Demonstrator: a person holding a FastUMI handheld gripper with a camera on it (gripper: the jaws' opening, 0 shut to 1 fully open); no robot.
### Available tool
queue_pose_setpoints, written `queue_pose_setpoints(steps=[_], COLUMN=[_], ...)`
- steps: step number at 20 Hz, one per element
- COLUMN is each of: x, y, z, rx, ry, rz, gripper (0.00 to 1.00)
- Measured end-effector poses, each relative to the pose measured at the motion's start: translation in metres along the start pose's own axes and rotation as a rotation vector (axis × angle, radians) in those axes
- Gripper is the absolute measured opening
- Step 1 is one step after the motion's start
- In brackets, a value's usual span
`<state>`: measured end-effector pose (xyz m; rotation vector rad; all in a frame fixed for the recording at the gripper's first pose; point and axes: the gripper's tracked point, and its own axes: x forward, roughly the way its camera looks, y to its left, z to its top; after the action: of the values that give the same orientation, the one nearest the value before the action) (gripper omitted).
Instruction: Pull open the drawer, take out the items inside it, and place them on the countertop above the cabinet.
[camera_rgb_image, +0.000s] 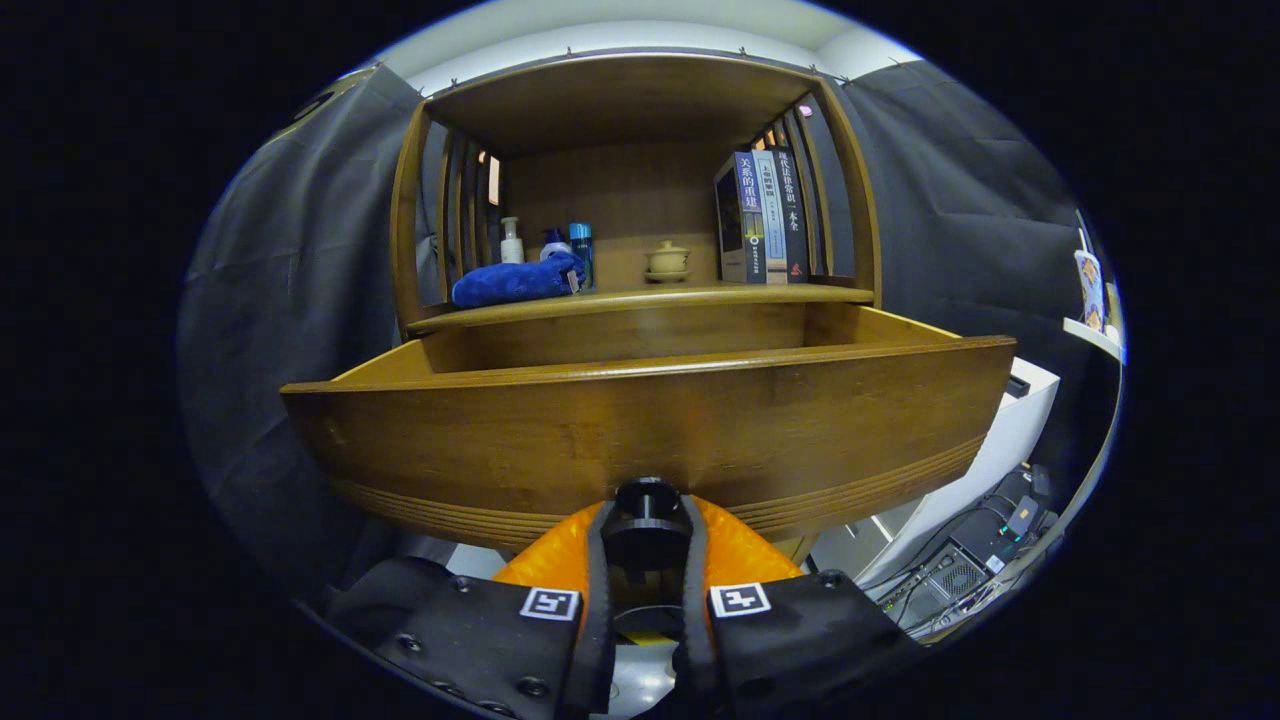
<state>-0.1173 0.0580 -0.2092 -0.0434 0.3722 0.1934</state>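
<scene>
Right now the claw (645, 560) is clenched on the round black knob (647, 505) at the lower middle of the brown wooden drawer front (650, 440); both fingers press against the knob's sides, with its stem held in the narrow gap between them. The wide brown wooden drawer (880, 330) stands pulled out from the cabinet, its front panel curving across just ahead of the fingers. That panel is a smooth, warm-brown plank with visible grain and a band of fine grooves running along its lower edge. Its top rim sits level, and behind it the drawer's side walls reach back to the cabinet body. The drawer's inside lies below the rim, so I cannot tell what it holds.

Above the drawer, the wooden tabletop (640, 297) of the cabinet carries a rolled blue cloth (515, 282) toward the left, with a small white pump bottle (511, 240) and a blue cylindrical bottle (581, 245) just behind it. Near the middle sits a small tan lidded teacup on a saucer (667, 262), and to the right a row of upright dark-spined books (765, 215) leans against the slatted side. Beyond the drawer's right end stands a white cabinet (1000, 440), with dark electronics and cables (965, 570) on the floor beside it
</scene>
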Motion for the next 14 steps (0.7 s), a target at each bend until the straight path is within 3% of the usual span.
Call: queue_pose_setpoints(steps=[14], x=[-0.029], y=[0.000], z=[-0.015], rx=[0.007], ry=[0.053], rz=[-0.014], gripper=[0.35])
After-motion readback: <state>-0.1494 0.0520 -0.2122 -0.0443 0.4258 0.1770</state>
